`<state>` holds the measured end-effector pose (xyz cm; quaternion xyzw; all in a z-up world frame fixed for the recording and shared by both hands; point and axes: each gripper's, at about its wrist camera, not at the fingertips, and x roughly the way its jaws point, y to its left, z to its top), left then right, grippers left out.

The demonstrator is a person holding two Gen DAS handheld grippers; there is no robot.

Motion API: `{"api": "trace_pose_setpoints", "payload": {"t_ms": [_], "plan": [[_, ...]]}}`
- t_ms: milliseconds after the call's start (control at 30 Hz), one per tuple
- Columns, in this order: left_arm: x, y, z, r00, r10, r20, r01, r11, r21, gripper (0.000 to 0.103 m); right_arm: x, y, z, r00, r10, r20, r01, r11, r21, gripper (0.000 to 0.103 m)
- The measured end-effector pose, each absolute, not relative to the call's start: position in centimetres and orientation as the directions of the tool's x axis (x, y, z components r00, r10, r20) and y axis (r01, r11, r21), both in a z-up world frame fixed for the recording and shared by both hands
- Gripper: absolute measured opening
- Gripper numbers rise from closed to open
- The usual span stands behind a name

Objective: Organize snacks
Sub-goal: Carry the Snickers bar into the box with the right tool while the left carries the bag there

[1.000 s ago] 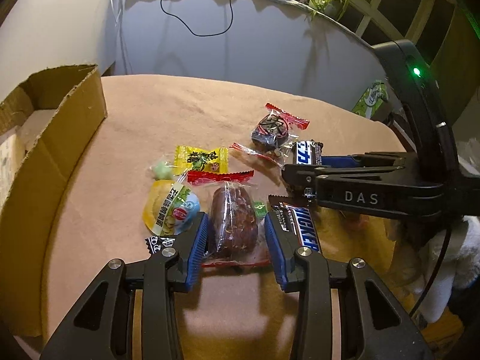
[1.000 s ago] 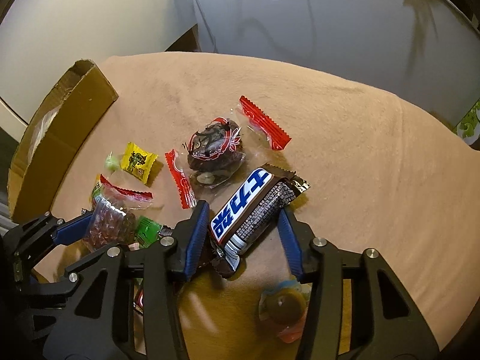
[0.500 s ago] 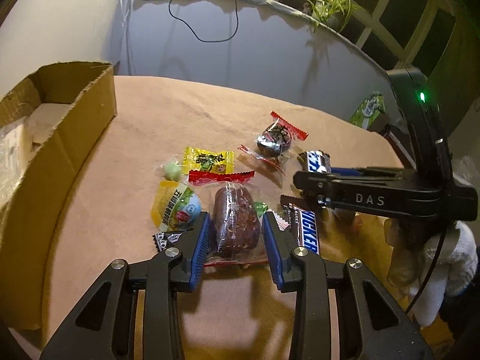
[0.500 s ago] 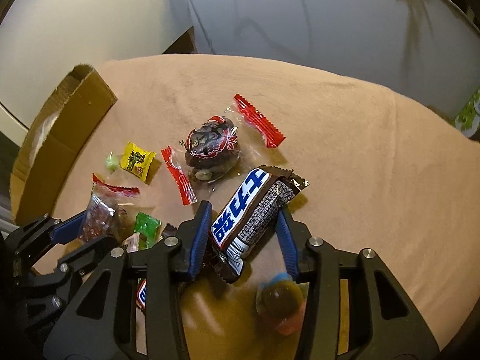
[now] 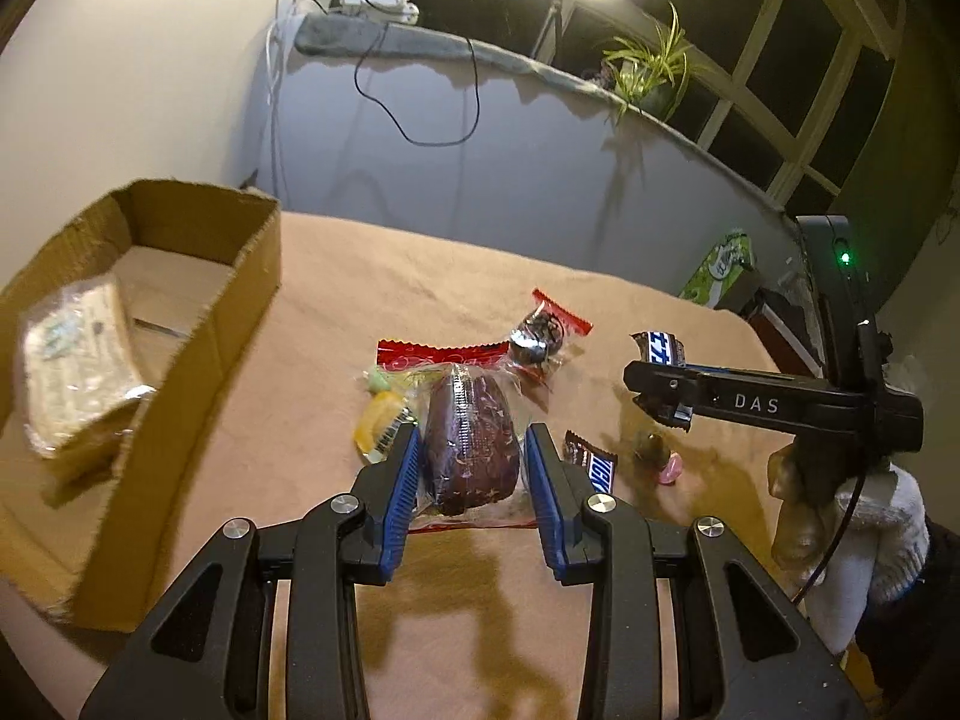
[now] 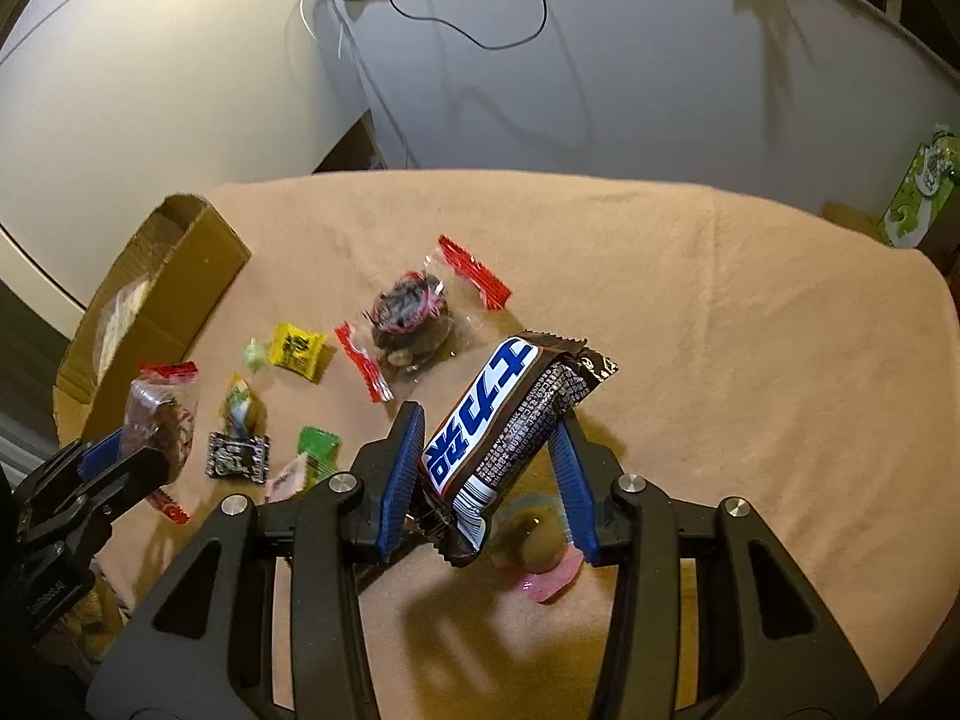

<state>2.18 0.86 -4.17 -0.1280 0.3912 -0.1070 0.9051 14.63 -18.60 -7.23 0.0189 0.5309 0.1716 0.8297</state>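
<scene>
Between the blue fingers of the left gripper (image 5: 471, 468), seen from the left wrist, a clear packet of dark brown snack (image 5: 471, 450) is clamped, its red sealed edge pointing away from the fingers, and it hangs clear of the tan cloth (image 5: 372, 276) below. Just left of the left finger lies a yellow packet (image 5: 378, 426), partly hidden by that finger. Just right of the right finger a small brown chocolate bar (image 5: 591, 462) lies on the cloth. Beyond the fingertips sits a dark sweet in a clear wrapper with red ends (image 5: 543, 330). Far left of the fingers stands a cardboard box (image 5: 240, 300) with a pale wrapped packet (image 5: 72, 360) inside. To the right, the right gripper (image 5: 660, 384) carries a bar whose end pokes up above its fingers.

Seen from the right wrist, the right gripper (image 6: 489, 468) has its fingers clamped on a long brown chocolate bar with blue lettering (image 6: 510, 426), which slants up and to the right past the fingertips, above the cloth (image 6: 720, 330). Under the fingers a round sweet in pink wrapping (image 6: 540, 558) rests on the cloth. Beyond the fingertips lies the dark sweet with red ends (image 6: 414, 312). Left of the fingers are a yellow packet (image 6: 297, 351), a green packet (image 6: 318, 444) and a small black packet (image 6: 237, 456). Farther left, the left gripper (image 6: 129, 450) holds its brown packet (image 6: 159, 420), with the box (image 6: 180, 276) behind it.
</scene>
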Motion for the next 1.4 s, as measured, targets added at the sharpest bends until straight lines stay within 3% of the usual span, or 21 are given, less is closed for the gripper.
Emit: {"api": "trace_pose_setpoints", "payload": {"t_ms": [600, 1000, 1400], "plan": [[-0.7, 7.5, -1.4, 0.761, -0.147, -0.632, -0.019, 0.968, -0.249, 0.034, 13.8, -8.2, -2.5, 0.378, 0.439, -0.815, -0.476, 0.847, 0.236, 0.045], [-1.5, 13.8, -1.8, 0.771, -0.042, -0.636, -0.148, 0.959, -0.242, 0.034, 14.2, 3.3, -2.4, 0.306, 0.511, -0.803, -0.632, 0.740, 0.230, 0.045], [-0.7, 16.4, -3.0, 0.749, -0.019, -0.663, -0.199, 0.947, -0.251, 0.034, 14.6, 10.5, -3.4, 0.232, 0.524, -0.819, -0.698, 0.676, 0.235, 0.045]]}}
